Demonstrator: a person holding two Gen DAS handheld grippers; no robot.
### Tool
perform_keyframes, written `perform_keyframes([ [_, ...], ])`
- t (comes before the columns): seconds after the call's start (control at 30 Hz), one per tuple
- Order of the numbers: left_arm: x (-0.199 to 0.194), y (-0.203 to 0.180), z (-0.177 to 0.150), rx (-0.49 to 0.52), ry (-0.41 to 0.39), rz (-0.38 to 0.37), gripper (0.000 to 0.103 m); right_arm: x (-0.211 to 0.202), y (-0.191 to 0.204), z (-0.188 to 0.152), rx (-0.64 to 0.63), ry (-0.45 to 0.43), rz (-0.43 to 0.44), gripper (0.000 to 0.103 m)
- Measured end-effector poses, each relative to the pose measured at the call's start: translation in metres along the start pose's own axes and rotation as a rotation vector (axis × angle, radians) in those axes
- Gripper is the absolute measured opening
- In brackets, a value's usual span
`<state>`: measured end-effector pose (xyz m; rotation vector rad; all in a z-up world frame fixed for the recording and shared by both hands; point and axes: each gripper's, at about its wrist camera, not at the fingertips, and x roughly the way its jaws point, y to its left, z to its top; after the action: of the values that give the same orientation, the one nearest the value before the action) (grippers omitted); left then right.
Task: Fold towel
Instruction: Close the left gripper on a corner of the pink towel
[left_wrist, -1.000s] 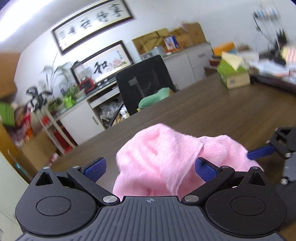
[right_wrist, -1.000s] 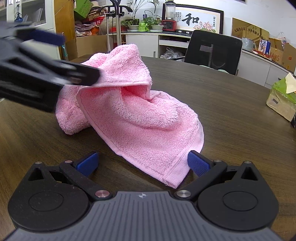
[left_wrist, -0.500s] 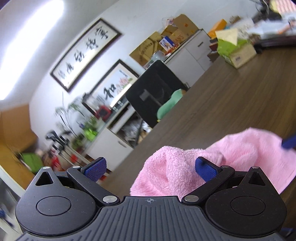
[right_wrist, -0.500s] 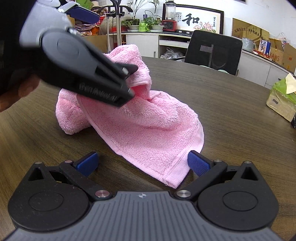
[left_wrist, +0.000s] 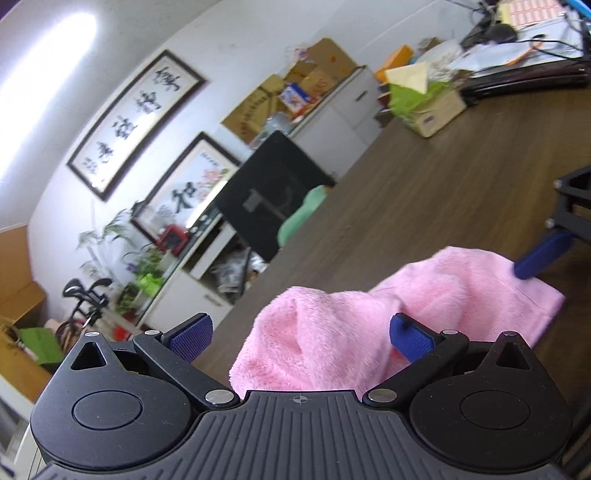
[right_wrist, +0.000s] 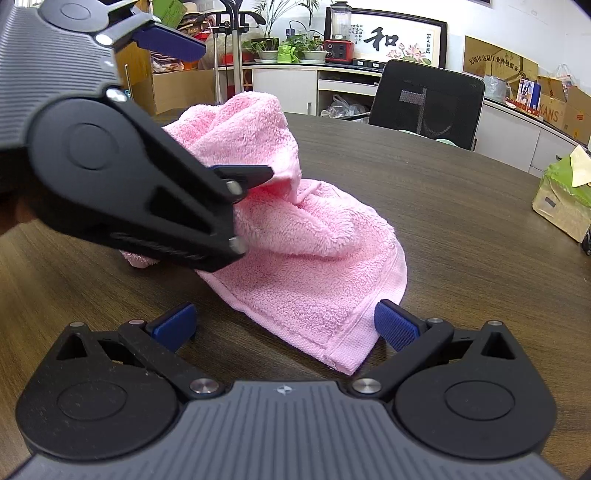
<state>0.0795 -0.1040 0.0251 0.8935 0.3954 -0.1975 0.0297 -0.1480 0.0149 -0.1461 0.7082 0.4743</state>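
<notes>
Hiding towel (right_wrist: 314, 251) edge: left gripper (right_wrist: 207, 107) body.

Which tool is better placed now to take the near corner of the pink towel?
Probably the right tool: open on the table, with the towel corner between its fingers. The left tool is open at the raised bunch.

"和" — framed picture (right_wrist: 395, 38); "KANS" — box (right_wrist: 552, 110)
</notes>
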Motion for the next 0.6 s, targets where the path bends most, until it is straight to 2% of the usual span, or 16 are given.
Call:
perform_keyframes([
  [0.17, 0.011, -0.011, 0.002, 0.047, 0.035, -0.002, 0.103, 0.002, 0.004, 0.0, -0.002, 0.002, -0.002, 0.103],
  [0.27, 0.013, -0.016, 0.003, 0.049, 0.027, -0.017, 0.103, 0.003, 0.0, 0.002, 0.002, -0.001, 0.002, 0.103],
  [0.37, 0.025, -0.022, 0.011, 0.059, 0.051, 0.032, 0.103, 0.002, -0.002, 0.003, 0.003, -0.001, 0.004, 0.103],
  [0.47, 0.038, -0.024, 0.017, 0.055, 0.094, 0.113, 0.103, 0.002, -0.001, 0.002, 0.004, -0.002, 0.004, 0.103],
  [0.53, 0.033, -0.01, 0.011, 0.023, 0.105, 0.126, 0.103, 0.001, 0.0, 0.002, 0.004, -0.002, 0.004, 0.103],
  [0.57, 0.033, -0.006, 0.01, 0.004, 0.106, 0.128, 0.101, 0.001, 0.0, 0.002, 0.003, -0.002, 0.003, 0.103],
  [0.6, 0.032, -0.002, 0.009, -0.014, 0.108, 0.131, 0.092, 0.0, -0.001, 0.002, 0.003, -0.002, 0.003, 0.103],
])
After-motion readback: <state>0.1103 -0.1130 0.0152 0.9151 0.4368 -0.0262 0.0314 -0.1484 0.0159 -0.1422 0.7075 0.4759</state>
